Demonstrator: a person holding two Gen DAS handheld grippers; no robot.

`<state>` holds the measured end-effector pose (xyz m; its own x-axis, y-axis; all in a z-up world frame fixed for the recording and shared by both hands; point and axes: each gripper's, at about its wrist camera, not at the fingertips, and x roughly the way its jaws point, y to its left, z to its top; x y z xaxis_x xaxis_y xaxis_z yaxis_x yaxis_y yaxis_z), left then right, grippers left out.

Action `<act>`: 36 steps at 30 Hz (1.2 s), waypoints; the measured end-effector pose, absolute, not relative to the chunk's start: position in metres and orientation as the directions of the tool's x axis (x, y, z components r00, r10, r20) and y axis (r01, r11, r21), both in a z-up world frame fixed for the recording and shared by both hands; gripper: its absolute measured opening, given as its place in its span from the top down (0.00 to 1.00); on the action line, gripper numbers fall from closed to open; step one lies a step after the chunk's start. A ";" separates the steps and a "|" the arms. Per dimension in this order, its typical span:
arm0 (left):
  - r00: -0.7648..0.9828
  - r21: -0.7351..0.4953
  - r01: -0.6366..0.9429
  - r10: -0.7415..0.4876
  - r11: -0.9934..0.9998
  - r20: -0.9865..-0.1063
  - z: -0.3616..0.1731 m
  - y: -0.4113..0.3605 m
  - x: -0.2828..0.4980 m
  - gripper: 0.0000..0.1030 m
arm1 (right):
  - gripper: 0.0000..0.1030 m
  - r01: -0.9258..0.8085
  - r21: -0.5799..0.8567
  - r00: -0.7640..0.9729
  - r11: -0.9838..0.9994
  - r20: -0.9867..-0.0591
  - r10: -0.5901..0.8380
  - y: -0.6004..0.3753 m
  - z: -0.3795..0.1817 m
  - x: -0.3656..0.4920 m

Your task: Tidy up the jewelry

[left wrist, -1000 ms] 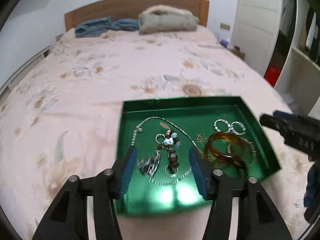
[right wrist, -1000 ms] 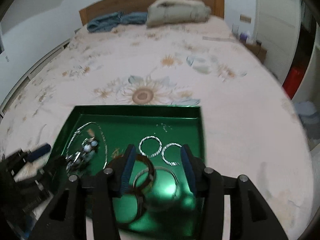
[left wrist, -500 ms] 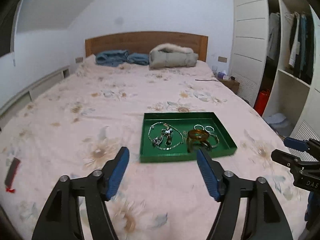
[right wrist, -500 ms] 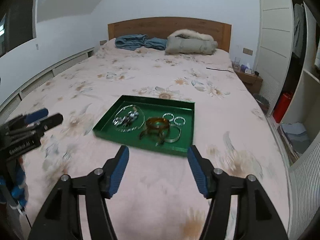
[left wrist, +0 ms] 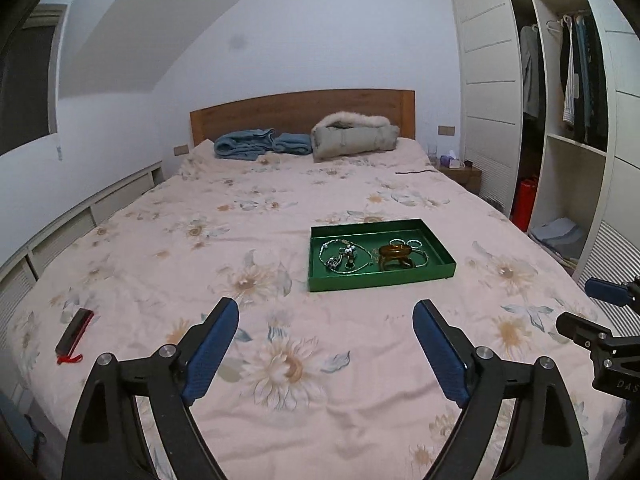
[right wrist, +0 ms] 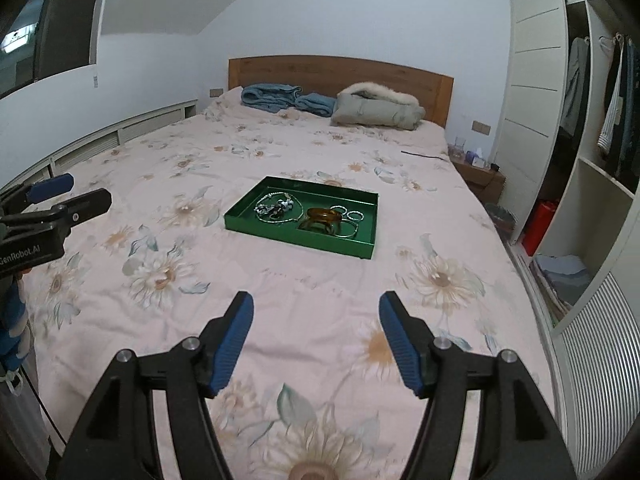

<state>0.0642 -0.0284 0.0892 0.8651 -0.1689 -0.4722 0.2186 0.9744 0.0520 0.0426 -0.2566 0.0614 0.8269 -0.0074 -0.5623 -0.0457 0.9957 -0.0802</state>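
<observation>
A green tray (left wrist: 380,279) lies on the bed, also in the right wrist view (right wrist: 256,227). In it are a silver chain with charms (left wrist: 341,258), amber bangles (left wrist: 396,254) and silver rings (left wrist: 414,244). The same chain (right wrist: 276,210), bangles (right wrist: 322,218) and rings (right wrist: 352,216) show in the right wrist view. My left gripper (left wrist: 326,330) is open and empty, well short of the tray. My right gripper (right wrist: 316,324) is open and empty, also well back from it.
The bed has a flowered pink cover (left wrist: 240,240). A black and red object (left wrist: 74,330) lies at its left edge. Folded blue cloth (left wrist: 256,144) and a grey coat (left wrist: 352,136) lie by the headboard. An open wardrobe (left wrist: 568,140) stands on the right.
Both grippers have pulled back and up from over the tray to well in front of it. Both have opened wider. The jewelry stays in the tray.
</observation>
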 end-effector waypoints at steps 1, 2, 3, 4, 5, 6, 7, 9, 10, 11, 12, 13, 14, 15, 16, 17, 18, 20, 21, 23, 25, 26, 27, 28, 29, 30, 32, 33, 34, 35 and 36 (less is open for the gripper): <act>0.869 0.057 0.212 -0.162 0.975 -0.467 0.089 -0.027 0.058 0.13 | 0.38 -0.046 -0.078 0.829 0.996 -0.560 -0.006 -0.255 0.061 0.037; 0.873 0.062 0.207 -0.155 0.976 -0.463 0.089 -0.027 0.054 0.11 | 0.38 -0.046 -0.077 0.831 0.996 -0.556 -0.005 -0.253 0.062 0.031; 0.876 0.066 0.200 -0.149 0.978 -0.458 0.090 -0.025 0.049 0.10 | 0.38 -0.045 -0.078 0.834 0.996 -0.552 -0.006 -0.251 0.062 0.025; 0.880 0.068 0.193 -0.142 0.979 -0.453 0.090 -0.023 0.043 0.09 | 0.38 -0.044 -0.080 0.836 0.996 -0.549 -0.007 -0.249 0.063 0.020; 0.881 0.068 0.191 -0.141 0.979 -0.451 0.089 -0.023 0.041 0.08 | 0.38 -0.044 -0.082 0.838 0.996 -0.546 -0.008 -0.248 0.064 0.016; 0.882 0.069 0.190 -0.139 0.979 -0.451 0.089 -0.021 0.036 0.08 | 0.38 -0.042 -0.084 0.842 0.996 -0.540 -0.010 -0.246 0.065 0.011; 0.882 0.071 0.189 -0.137 0.980 -0.451 0.089 -0.021 0.033 0.07 | 0.38 -0.042 -0.085 0.843 0.996 -0.537 -0.010 -0.244 0.065 0.007; 0.882 0.072 0.188 -0.136 0.980 -0.451 0.087 -0.020 0.029 0.07 | 0.38 -0.040 -0.085 0.847 0.996 -0.531 -0.011 -0.241 0.066 -0.001; 0.883 0.071 0.185 -0.134 0.980 -0.449 0.087 -0.019 0.025 0.06 | 0.38 -0.036 -0.087 0.850 0.996 -0.527 -0.016 -0.241 0.066 -0.004; 0.884 0.071 0.182 -0.132 0.981 -0.448 0.086 -0.019 0.022 0.04 | 0.38 -0.029 -0.091 0.853 0.995 -0.522 -0.022 -0.240 0.067 -0.008; 0.885 0.070 0.182 -0.132 0.981 -0.447 0.086 -0.019 0.020 0.03 | 0.38 -0.026 -0.093 0.855 0.995 -0.518 -0.026 -0.239 0.067 -0.011; 0.886 0.071 0.181 -0.131 0.981 -0.446 0.085 -0.020 0.020 0.03 | 0.38 -0.021 -0.093 0.857 0.995 -0.514 -0.030 -0.239 0.067 -0.014; 0.887 0.074 0.181 -0.130 0.981 -0.443 0.085 -0.020 0.017 0.02 | 0.38 -0.014 -0.094 0.860 0.995 -0.510 -0.036 -0.238 0.067 -0.017; 0.888 0.079 0.181 -0.128 0.980 -0.441 0.085 -0.020 0.015 0.01 | 0.38 -0.006 -0.097 0.862 0.995 -0.505 -0.044 -0.239 0.068 -0.019; 0.890 0.082 0.181 -0.128 0.980 -0.438 0.085 -0.020 0.011 0.01 | 0.37 -0.001 -0.098 0.863 0.995 -0.503 -0.049 -0.238 0.068 -0.021; 0.891 0.084 0.182 -0.129 0.980 -0.435 0.085 -0.020 0.008 0.01 | 0.37 0.004 -0.098 0.864 0.995 -0.501 -0.052 -0.238 0.067 -0.023; 0.892 0.085 0.183 -0.129 0.979 -0.433 0.085 -0.020 0.006 0.01 | 0.37 0.005 -0.097 0.865 0.995 -0.499 -0.053 -0.239 0.067 -0.023; 0.893 0.085 0.188 -0.134 0.979 -0.430 0.085 -0.021 0.003 0.01 | 0.37 0.011 -0.094 0.867 0.996 -0.494 -0.056 -0.240 0.067 -0.026; 0.894 0.085 0.189 -0.135 0.978 -0.428 0.085 -0.021 0.001 0.01 | 0.36 0.014 -0.095 0.868 0.995 -0.493 -0.059 -0.240 0.067 -0.027; 0.895 0.086 0.189 -0.136 0.978 -0.425 0.085 -0.021 -0.001 0.00 | 0.36 0.027 -0.101 0.872 0.995 -0.484 -0.072 -0.240 0.068 -0.028; 0.895 0.087 0.192 -0.138 0.977 -0.424 0.084 -0.021 -0.001 0.00 | 0.34 0.048 -0.111 0.877 0.993 -0.471 -0.095 -0.241 0.068 -0.029; 0.895 0.089 0.190 -0.135 0.978 -0.426 0.083 -0.022 -0.001 0.00 | 0.33 0.058 -0.111 0.880 0.992 -0.463 -0.103 -0.242 0.068 -0.030; 0.895 0.090 0.189 -0.134 0.978 -0.427 0.083 -0.021 -0.002 0.00 | 0.31 0.070 -0.107 0.884 0.992 -0.454 -0.111 -0.244 0.067 -0.030; 0.894 0.090 0.187 -0.132 0.978 -0.427 0.082 -0.021 -0.001 0.00 | 0.30 0.078 -0.103 0.886 0.992 -0.450 -0.117 -0.246 0.067 -0.031; 0.894 0.089 0.187 -0.132 0.978 -0.428 0.081 -0.021 0.000 0.00 | 0.29 0.089 -0.099 0.887 0.991 -0.445 -0.124 -0.249 0.066 -0.031; 0.893 0.088 0.188 -0.133 0.978 -0.430 0.081 -0.021 0.000 0.00 | 0.28 0.097 -0.095 0.887 0.991 -0.442 -0.130 -0.251 0.065 -0.031; 0.889 0.085 0.186 -0.131 0.979 -0.438 0.078 -0.021 0.003 0.00 | 0.26 0.114 -0.087 0.884 0.990 -0.445 -0.141 -0.256 0.062 -0.029; 0.889 0.085 0.184 -0.129 0.979 -0.440 0.077 -0.022 0.004 0.00 | 0.26 0.122 -0.083 0.882 0.989 -0.448 -0.147 -0.258 0.061 -0.028; 0.886 0.083 0.184 -0.129 0.979 -0.445 0.075 -0.022 0.006 0.00 | 0.25 0.128 -0.081 0.880 0.989 -0.451 -0.150 -0.260 0.060 -0.026; 0.884 0.082 0.186 -0.130 0.979 -0.448 0.074 -0.023 0.007 0.00 | 0.24 0.136 -0.080 0.877 0.988 -0.455 -0.157 -0.262 0.057 -0.025; 0.883 0.082 0.187 -0.131 0.979 -0.450 0.073 -0.024 0.007 0.00 | 0.24 0.143 -0.079 0.874 0.987 -0.458 -0.163 -0.263 0.056 -0.023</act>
